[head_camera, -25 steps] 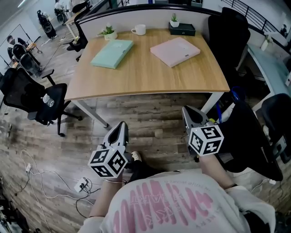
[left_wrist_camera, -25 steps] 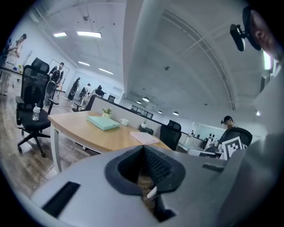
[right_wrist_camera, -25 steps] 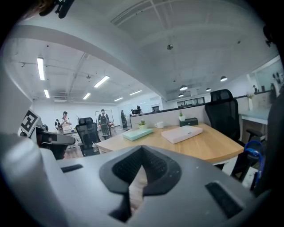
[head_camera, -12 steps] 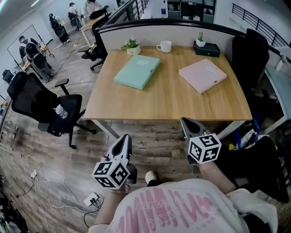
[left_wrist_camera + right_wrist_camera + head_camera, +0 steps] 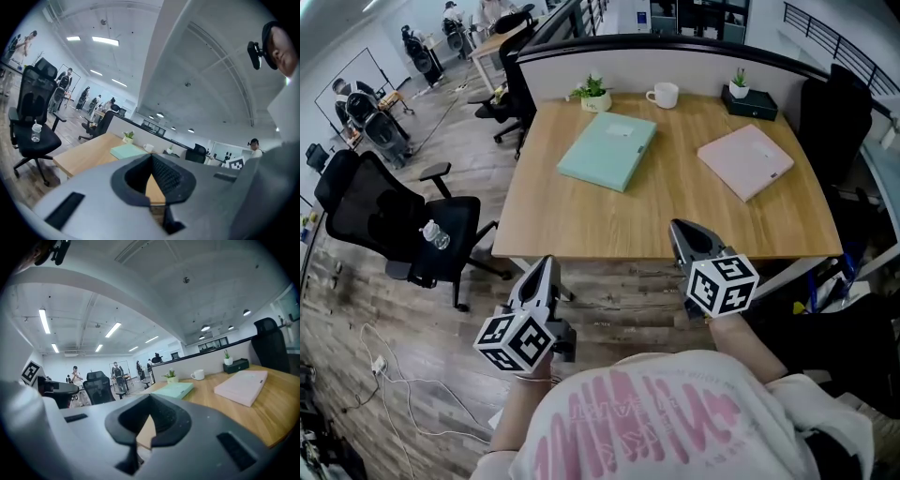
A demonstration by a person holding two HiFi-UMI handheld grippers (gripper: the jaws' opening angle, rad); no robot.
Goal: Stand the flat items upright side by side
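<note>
Fingers of the left gripper and the right gripper are fully closed, tip to tip, with nothing between them.

Work surface: a wooden table backed by a grey partition. The green folder and the pink folder both lie flat, well apart, green to the left. A white mug and a small potted plant stand along the far edge. A black office chair carrying a water bottle stands on the wood-pattern floor left of the table.

Both grippers are held side by side before the person's chest, aimed at the table and short of the folders.
</note>
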